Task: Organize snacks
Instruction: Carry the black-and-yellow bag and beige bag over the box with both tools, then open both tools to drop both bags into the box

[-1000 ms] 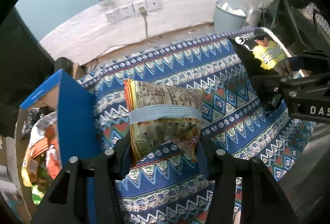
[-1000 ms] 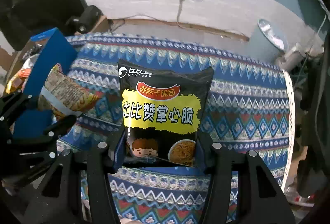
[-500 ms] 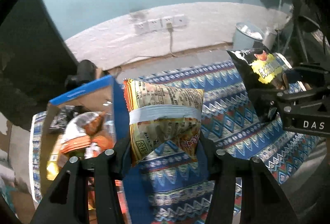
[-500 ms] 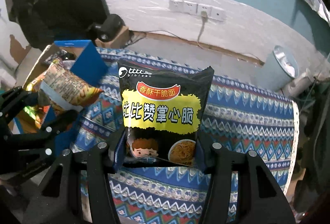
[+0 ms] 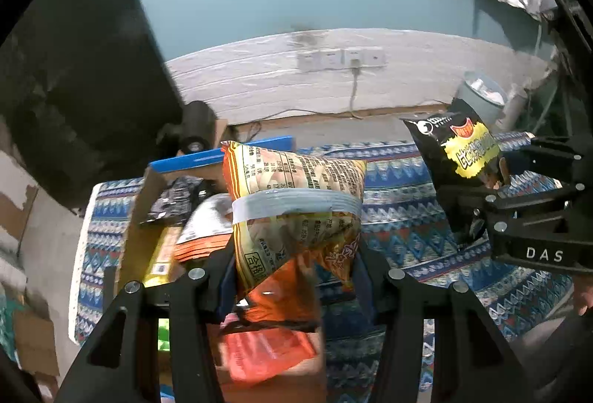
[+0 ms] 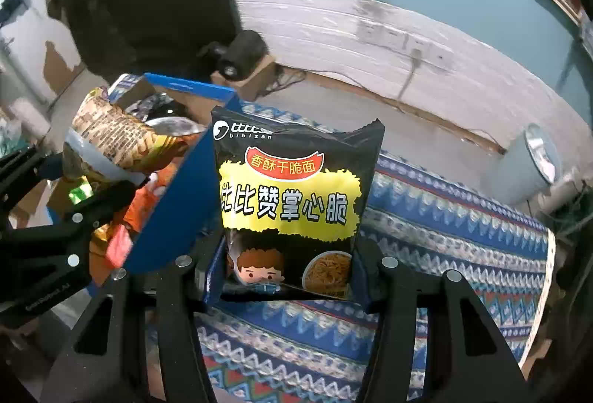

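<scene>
My left gripper (image 5: 292, 277) is shut on an orange-yellow snack bag (image 5: 292, 210) and holds it above the open blue cardboard box (image 5: 218, 154), which holds several snack packs (image 5: 200, 232). My right gripper (image 6: 291, 277) is shut on a black and yellow noodle snack bag (image 6: 292, 195) and holds it upright above the patterned cloth, just right of the box's blue wall (image 6: 174, 214). The left gripper with its bag (image 6: 111, 143) shows over the box in the right wrist view. The right gripper's bag (image 5: 456, 151) shows at the right in the left wrist view.
The table carries a blue patterned cloth (image 6: 444, 236). Behind it run a pale wall with sockets (image 5: 341, 58) and a cable. A grey bin (image 6: 533, 158) stands at the back right. A black cylinder (image 6: 241, 54) sits on a small carton behind the box.
Both grippers have risen and moved left with their bags. The left bag has gone from above the cloth to above the open box. The right bag now sits next to the box wall.
</scene>
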